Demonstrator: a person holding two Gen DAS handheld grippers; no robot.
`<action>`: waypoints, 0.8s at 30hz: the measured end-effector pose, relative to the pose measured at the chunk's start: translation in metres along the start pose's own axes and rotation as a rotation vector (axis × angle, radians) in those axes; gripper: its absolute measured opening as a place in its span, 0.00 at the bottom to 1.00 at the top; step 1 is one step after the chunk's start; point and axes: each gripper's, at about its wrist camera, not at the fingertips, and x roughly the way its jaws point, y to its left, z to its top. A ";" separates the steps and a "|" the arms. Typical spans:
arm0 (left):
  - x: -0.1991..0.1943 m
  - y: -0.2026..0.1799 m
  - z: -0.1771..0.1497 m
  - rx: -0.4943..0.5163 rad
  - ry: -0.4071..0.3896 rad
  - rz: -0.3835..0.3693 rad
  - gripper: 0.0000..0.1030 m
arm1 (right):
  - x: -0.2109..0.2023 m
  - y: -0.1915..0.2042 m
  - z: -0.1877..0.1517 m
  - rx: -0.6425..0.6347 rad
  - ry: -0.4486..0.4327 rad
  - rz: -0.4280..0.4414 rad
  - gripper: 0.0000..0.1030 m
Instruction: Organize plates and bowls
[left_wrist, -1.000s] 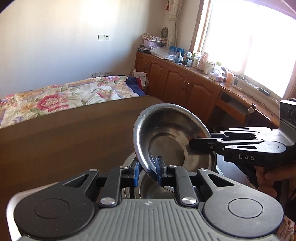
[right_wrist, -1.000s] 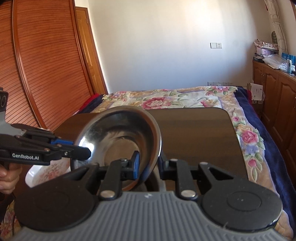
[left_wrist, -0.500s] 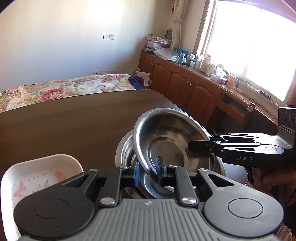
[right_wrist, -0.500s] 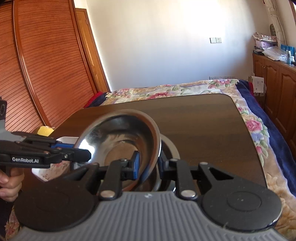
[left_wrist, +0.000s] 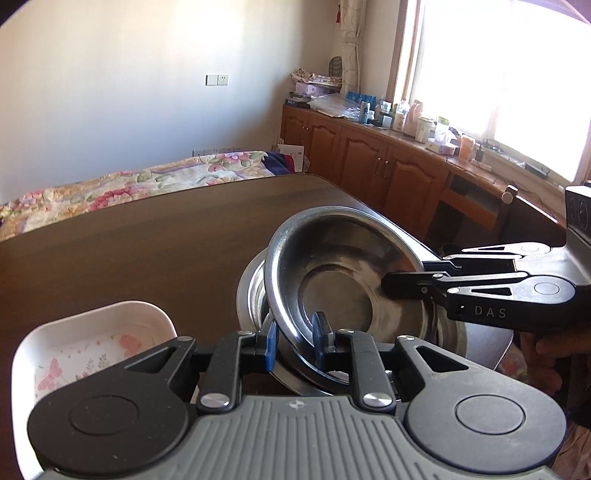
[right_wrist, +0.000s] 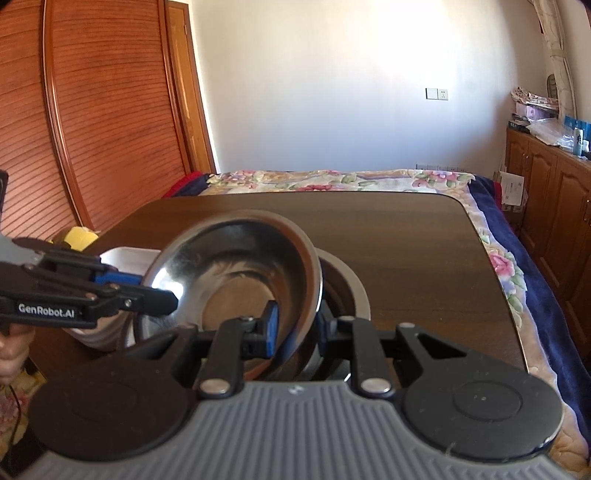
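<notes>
Steel bowl (left_wrist: 343, 273) tilted, pinched between both hand-held grippers.

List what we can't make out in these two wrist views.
- Stack under the held steel bowl: left wrist view, the bowl and left tongs cover it, so its count is unclear.
- White dish: left wrist view, cut off by the tongs body.
- Yellow thing: right wrist view, half hidden behind the left tongs.
- Items along the counter: left wrist view, too small and washed out by window glare.
</notes>
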 end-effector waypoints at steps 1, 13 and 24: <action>0.000 0.000 0.000 0.002 0.000 0.000 0.21 | 0.001 -0.001 0.000 -0.004 0.002 -0.004 0.19; 0.003 0.005 -0.001 0.003 -0.008 0.019 0.21 | 0.005 -0.001 0.001 -0.031 0.019 -0.035 0.14; -0.009 0.007 -0.010 -0.058 -0.096 0.038 0.30 | -0.002 0.003 -0.002 -0.059 -0.063 -0.072 0.13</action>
